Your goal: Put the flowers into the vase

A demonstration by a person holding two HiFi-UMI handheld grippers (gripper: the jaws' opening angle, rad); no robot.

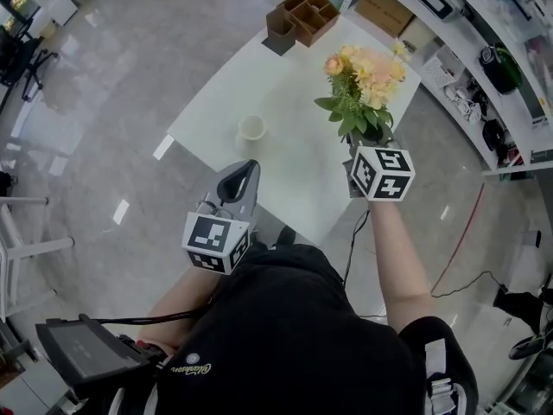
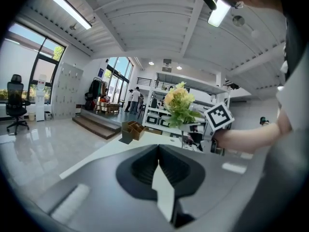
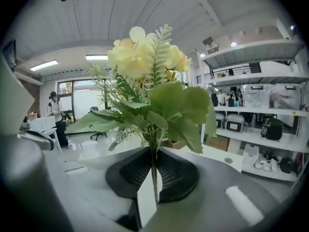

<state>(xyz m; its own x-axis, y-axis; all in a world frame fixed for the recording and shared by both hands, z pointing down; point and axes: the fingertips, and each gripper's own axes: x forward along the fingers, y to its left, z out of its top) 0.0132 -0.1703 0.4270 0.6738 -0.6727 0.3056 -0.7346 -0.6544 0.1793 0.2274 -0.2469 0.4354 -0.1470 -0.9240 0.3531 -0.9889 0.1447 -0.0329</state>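
R gripper [image 1: 370,143], marker cube on its back, sits at abt 3 o'clock of head view. Jaws clamped on the thin green stems of the bunch of pale yellow + peach artificial flowers w/ green leaves [image 1: 363,85]. R gripper view confirms: stems run straight up through the narrow gap between the dark ribbed pads [image 3: 170,170], gripper [image 3: 153,167] closed on them, blooms and fern leaves [image 3: 147,76] filling the top half of the pic. Bunch upright, held in the air over the far R part of the white rectangular table [image 1: 285,67]; not touching it as far as I can tell.

Small cream round vase [image 1: 251,130] stands upright on the table's near edge, at abt 9 o'clock of the flowers, well apart from them. Nothing visible in its mouth.

L gripper [image 1: 250,168] at abt 6 o'clock of the vase, near it, apart. L gripper view: jaws together at the tips [image 2: 158,149], nothing between them. The same view shows the flowers [image 2: 179,104] and the R gripper's cube at abt 1 o'clock.

Brown wooden compartment box [image 1: 304,14] on the table's far end, abt 12 o'clock of the vase. White shelving rack w/ boxes and gear [image 1: 484,67] along the R side.
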